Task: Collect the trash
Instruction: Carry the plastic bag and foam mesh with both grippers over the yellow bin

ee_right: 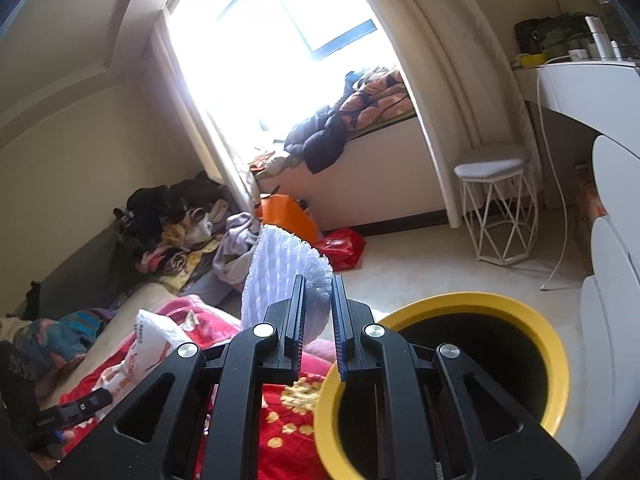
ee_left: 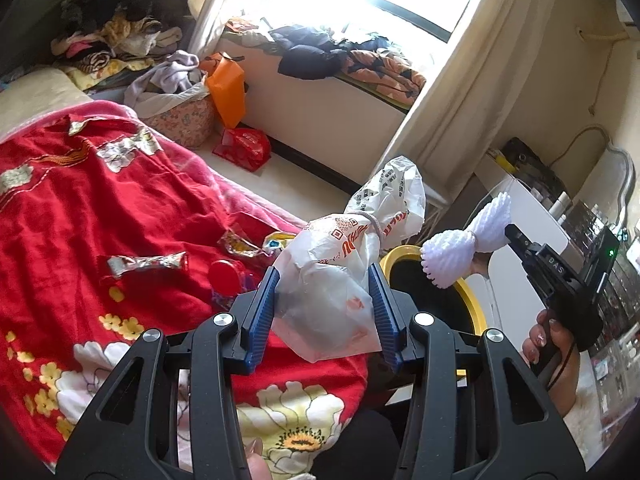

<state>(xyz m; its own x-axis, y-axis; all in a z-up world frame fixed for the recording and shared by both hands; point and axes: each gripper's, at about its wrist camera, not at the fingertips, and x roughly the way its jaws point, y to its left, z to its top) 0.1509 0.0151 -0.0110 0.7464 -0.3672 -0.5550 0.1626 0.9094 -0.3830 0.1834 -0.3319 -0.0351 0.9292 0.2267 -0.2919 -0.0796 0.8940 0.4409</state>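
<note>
My left gripper (ee_left: 324,300) is clamped on a tied white plastic bag (ee_left: 344,264), held up over the edge of the red floral blanket (ee_left: 120,208). My right gripper (ee_right: 318,316) pinches a white foam fruit net (ee_right: 280,276) between narrow jaws; from the left wrist it hangs beside the bag, above the yellow-rimmed bin (ee_right: 500,308). The bin stands right by the bed, just under both loads. Still on the blanket: a silver wrapper (ee_left: 148,262), a red lid (ee_left: 226,276), a yellow wrapper (ee_left: 240,245). Farther off on the floor, red bag (ee_left: 244,147), orange bag (ee_left: 227,90), white stool (ee_right: 496,208).
</note>
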